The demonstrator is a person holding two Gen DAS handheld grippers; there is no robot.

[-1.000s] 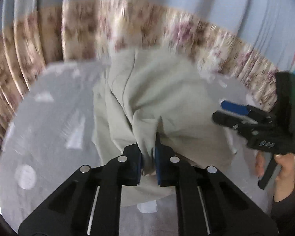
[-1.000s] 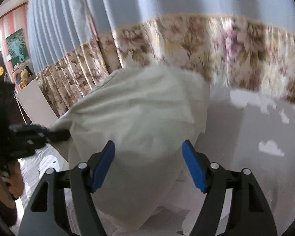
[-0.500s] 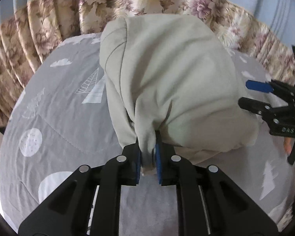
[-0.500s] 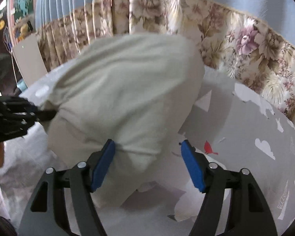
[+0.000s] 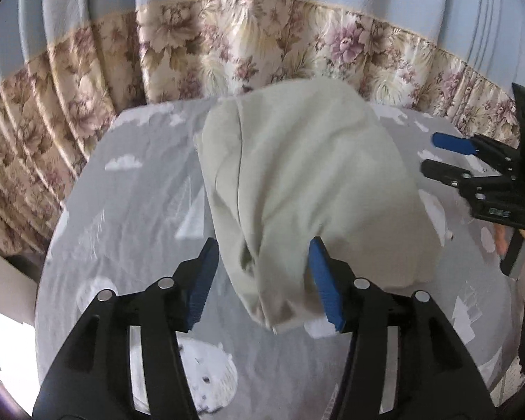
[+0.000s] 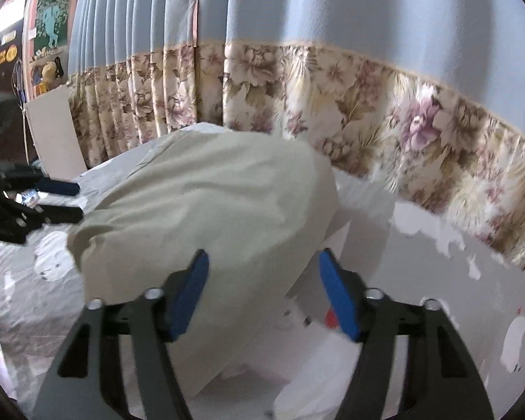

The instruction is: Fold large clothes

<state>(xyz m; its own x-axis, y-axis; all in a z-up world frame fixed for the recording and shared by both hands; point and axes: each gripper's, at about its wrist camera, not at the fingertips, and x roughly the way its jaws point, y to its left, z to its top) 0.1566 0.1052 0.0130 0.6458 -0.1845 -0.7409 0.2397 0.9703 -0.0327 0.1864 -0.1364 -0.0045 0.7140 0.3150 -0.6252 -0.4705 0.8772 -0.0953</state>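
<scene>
1. Pale greenish-beige fabric is the whole story: the garment (image 5: 308, 182) sits as one thick, rounded bundle in the middle of the grey printed bedsheet (image 5: 129, 217), with the floral curtain (image 5: 248, 52) hanging just behind it. The top layer looks fairly smooth, so my guess is at least one fold is already in, maybe more.

2. What's left, as far as I can judge: it's puffy and domed instead of flat, and the near end tapers into a bunched, creased tip. I'd say it needs pressing down and squaring up, possibly one more fold. Can't tell what kind of garment it is, or how many layers are stacked underneath.

3. Left gripper (image 5: 262, 280): jaws are opening, the blue pads stand clear of the cloth on both sides. That bunched near tip lies right between them, but nothing is pinched.

4. Right gripper (image 6: 262, 294): jaws are closing, though the gap is wide and the pads aren't pressing on anything. The bundle's right-hand edge sits between and just beyond its fingers, more toward the left finger. The sheet under the right finger is washed out.

5. So the garment rests on the bed by itself, with a gripper at each side of its near end.
</scene>
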